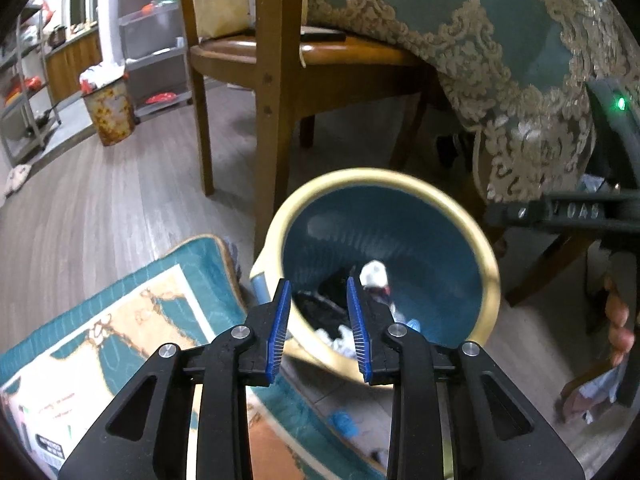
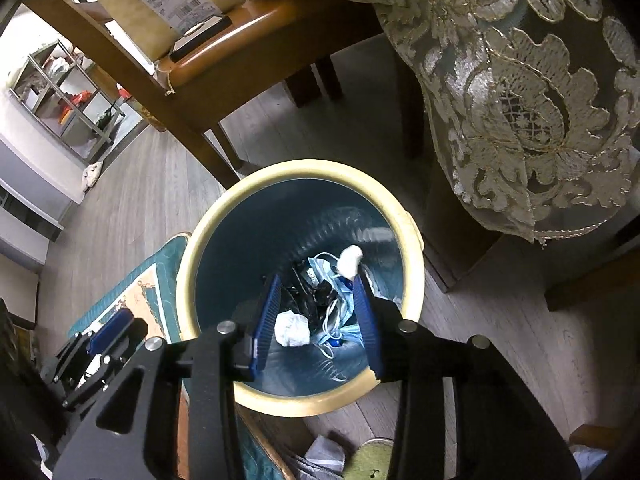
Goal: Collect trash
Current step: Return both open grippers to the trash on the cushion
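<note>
A teal trash bin with a cream rim (image 1: 489, 268) (image 2: 408, 280) stands on the floor by a chair. It holds crumpled white paper (image 2: 293, 330), a blue mask (image 2: 340, 326) and dark scraps. A white wad (image 2: 349, 260) (image 1: 374, 273) is in mid-air or resting high inside the bin. My left gripper (image 1: 319, 322) is open and empty, aimed at the bin's near rim. My right gripper (image 2: 316, 316) is open and empty, directly above the bin's mouth. The left gripper also shows in the right wrist view (image 2: 106, 338).
A wooden chair (image 1: 276, 80) stands behind the bin, with a lace-edged teal tablecloth (image 1: 500, 60) hanging to the right. A teal patterned cushion (image 1: 112, 320) lies left of the bin. Paper scraps (image 2: 324, 456) lie on the floor. A second bin (image 1: 108, 114) stands far left.
</note>
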A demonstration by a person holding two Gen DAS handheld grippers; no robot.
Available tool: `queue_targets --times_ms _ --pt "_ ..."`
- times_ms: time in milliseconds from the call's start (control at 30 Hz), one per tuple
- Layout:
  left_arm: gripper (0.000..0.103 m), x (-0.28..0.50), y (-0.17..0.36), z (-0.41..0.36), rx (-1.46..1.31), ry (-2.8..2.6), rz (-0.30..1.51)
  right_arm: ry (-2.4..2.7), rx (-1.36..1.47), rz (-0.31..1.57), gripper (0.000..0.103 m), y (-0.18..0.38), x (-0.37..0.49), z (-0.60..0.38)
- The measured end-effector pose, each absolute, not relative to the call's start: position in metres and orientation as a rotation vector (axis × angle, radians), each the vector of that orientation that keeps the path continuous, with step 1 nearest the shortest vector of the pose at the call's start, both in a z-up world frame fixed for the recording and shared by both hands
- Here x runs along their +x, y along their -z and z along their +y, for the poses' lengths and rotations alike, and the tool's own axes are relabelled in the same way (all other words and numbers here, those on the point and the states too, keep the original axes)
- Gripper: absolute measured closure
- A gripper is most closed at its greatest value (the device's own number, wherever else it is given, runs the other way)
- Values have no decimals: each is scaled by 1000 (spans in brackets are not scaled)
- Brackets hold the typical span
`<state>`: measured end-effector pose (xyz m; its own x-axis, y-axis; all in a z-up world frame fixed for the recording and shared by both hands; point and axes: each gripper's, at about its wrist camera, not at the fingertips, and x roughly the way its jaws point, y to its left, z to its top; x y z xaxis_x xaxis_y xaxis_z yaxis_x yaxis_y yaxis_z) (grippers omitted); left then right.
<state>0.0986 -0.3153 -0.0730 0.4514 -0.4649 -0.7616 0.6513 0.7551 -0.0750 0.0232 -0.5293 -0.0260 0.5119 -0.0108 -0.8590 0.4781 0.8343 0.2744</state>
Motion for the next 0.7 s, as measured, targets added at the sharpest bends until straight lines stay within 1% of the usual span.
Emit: queue_targets --times_ms 133,167,200,233,267,300,333,367,400,433,467,500,533,567,600,633,667,700 --pt "70 97 81 -314 283 680 869 306 548 995 66 25 22 -532" --pt "64 98 80 -313 279 675 870 302 544 996 66 25 22 -530" --pt "61 98 79 -311 273 671 869 295 530 998 65 24 23 -528" --pt "55 98 76 -307 269 667 863 293 514 1002 63 24 23 -526" --pt "53 97 71 -303 265 664 850 295 501 1006 60 23 24 -524" --pt "52 97 67 -299 262 659 840 288 502 1003 59 22 25 -523" --pt "48 98 63 -295 258 653 831 280 508 999 59 20 26 -522" --pt "39 98 59 -291 253 648 825 273 509 995 56 19 26 -520" --pt "34 97 54 -284 245 636 814 265 502 992 53 17 28 -516" --pt "29 97 51 -278 240 631 805 262 496 990 48 15 29 -513" --pt "27 96 46 -270 237 622 800 260 486 987 42 13 30 -510" --pt "26 95 42 -263 238 610 797 261 475 986 40 11 32 -506" --pt "24 95 39 -257 237 599 793 259 466 984 36 9 33 -502" --pt "19 94 33 -249 234 582 784 253 460 980 30 7 35 -497" --pt "17 93 30 -242 230 568 776 244 449 973 26 4 36 -491" --pt "14 92 23 -232 221 551 763 240 432 966 19 1 36 -485" --pt "12 90 17 -221 208 536 751 237 420 962 16 -1 38 -480" --pt "12 88 13 -213 199 527 745 226 397 956 16 -5 39 -471"
